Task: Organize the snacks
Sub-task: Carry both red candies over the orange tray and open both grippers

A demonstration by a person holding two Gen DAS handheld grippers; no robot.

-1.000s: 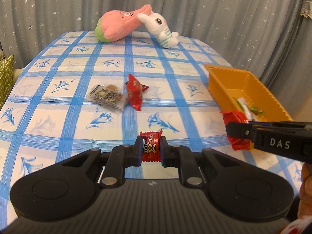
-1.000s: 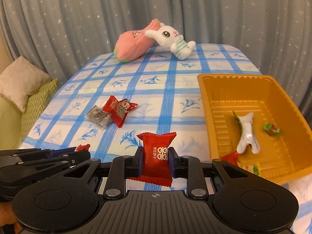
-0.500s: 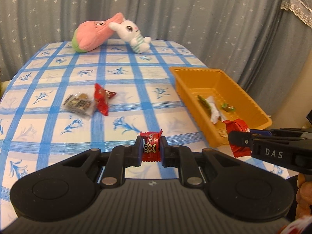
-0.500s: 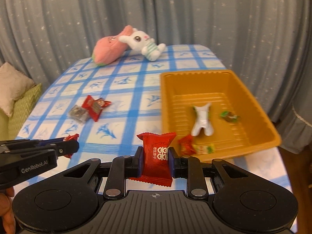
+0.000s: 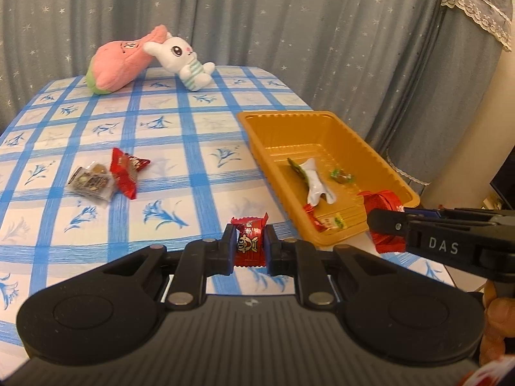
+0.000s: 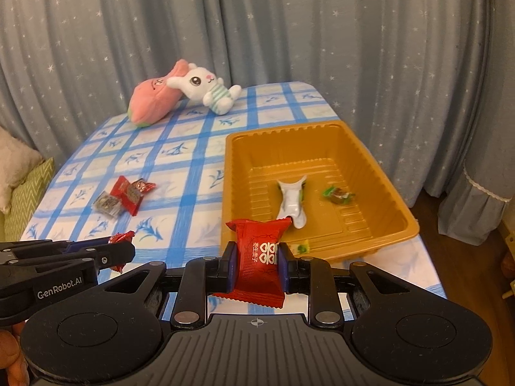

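My left gripper (image 5: 249, 247) clamps a small red candy (image 5: 249, 241), my right gripper (image 6: 257, 265) a red packet (image 6: 259, 262), both near the orange tray's (image 6: 383, 241) front edge.

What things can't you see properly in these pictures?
- Right wrist view: the yellow-green snack in the orange tray is mostly hidden behind the red packet in the right gripper.
- Left wrist view: the left gripper covers the sides of its small red candy.
- Both views: the print on the clear packet is too small to read.
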